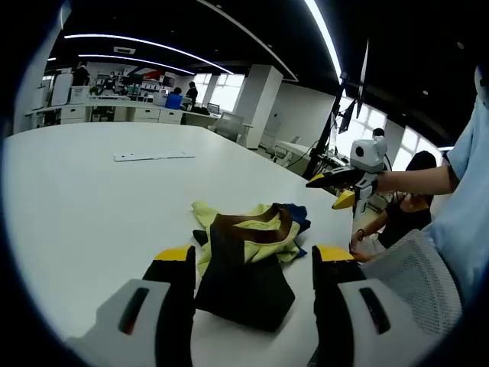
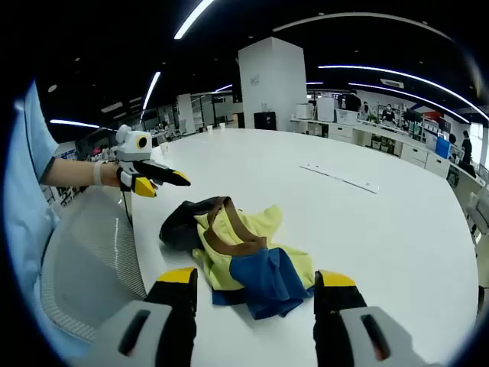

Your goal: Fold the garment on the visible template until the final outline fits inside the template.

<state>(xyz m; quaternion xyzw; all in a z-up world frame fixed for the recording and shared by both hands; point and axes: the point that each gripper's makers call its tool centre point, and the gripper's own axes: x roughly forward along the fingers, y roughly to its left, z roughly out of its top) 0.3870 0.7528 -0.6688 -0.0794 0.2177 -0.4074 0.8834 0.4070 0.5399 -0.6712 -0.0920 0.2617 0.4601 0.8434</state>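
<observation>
— Lying in a crumpled heap on the white table (image 1: pixel 84 199) is the garment (image 1: pixel 248 256), yellow with a brown neckband, a black part and a blue part. Can you see it from your side?

— Yes. In the left gripper view its black part is the nearest bit, sitting between the two jaws of the left gripper (image 1: pixel 254 264) but not touched by them; the jaws stand wide apart with nothing in them. Yellow and brown are behind the black, and a scrap of blue shows at the far right edge of the heap

— And left of the garment, further back on the table?

— A flat white strip (image 1: pixel 153 157), well apart from the garment. I cannot tell what it is

— What about to the right of the garment?

— The right gripper (image 1: pixel 336 189) hangs in the air there, above the table edge, held by a hand with a light blue sleeve (image 1: pixel 470 206). Its yellow tips sit close together from that angle

— And in the right gripper view?

— The left gripper (image 2: pixel 159 182) is up at the left of the garment (image 2: pixel 237 248), off the cloth, over a mesh chair back (image 2: pixel 88 267). The garment lies just past the right gripper (image 2: pixel 256 287), blue part nearest, reaching in between the jaws. Those jaws are spread wide and grip nothing. Far right of the garment lies the same white strip (image 2: pixel 340 177)
</observation>
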